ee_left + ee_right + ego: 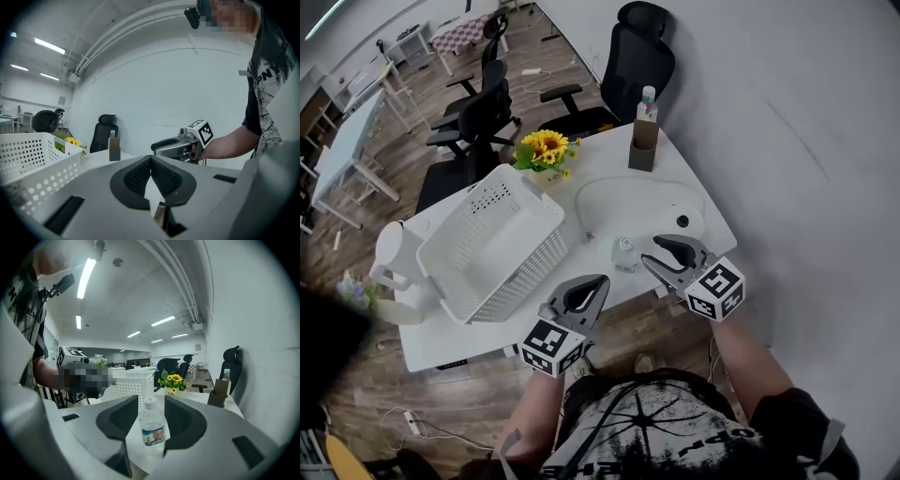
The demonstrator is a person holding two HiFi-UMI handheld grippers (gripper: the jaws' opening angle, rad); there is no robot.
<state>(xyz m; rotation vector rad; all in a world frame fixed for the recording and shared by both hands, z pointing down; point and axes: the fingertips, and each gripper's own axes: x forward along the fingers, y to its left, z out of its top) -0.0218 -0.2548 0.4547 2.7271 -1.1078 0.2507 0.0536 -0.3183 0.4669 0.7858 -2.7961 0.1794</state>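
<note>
Left hand-held gripper: a person is holding it low over the near edge of the white surface, near the basket's near corner. Its two dark pads are pressing together at the tips, with nothing between them.
Right hand-held gripper: it is hovering at the near edge toward the right corner. Its jaws are standing spread.
Bottle: a small clear plastic water bottle with a white cap is standing upright on the surface by the near edge. It is showing in the gap between the right jaws, with a sliver of space on each side, so neither pad is touching it.
Basket: a white perforated plastic basket is sitting on the left half of the surface, tilted a little.
Jug: a white plastic jug is standing at the left edge, just beside the basket.
Flowers: a small pot of yellow sunflowers is standing at the far edge, behind the basket.
Holder: a brown box-shaped holder with a bottle in it is standing at the far right corner.
Cable: a thin white cable is looping across the middle of the surface.
Chairs: black office chairs are standing beyond the far edge.
</note>
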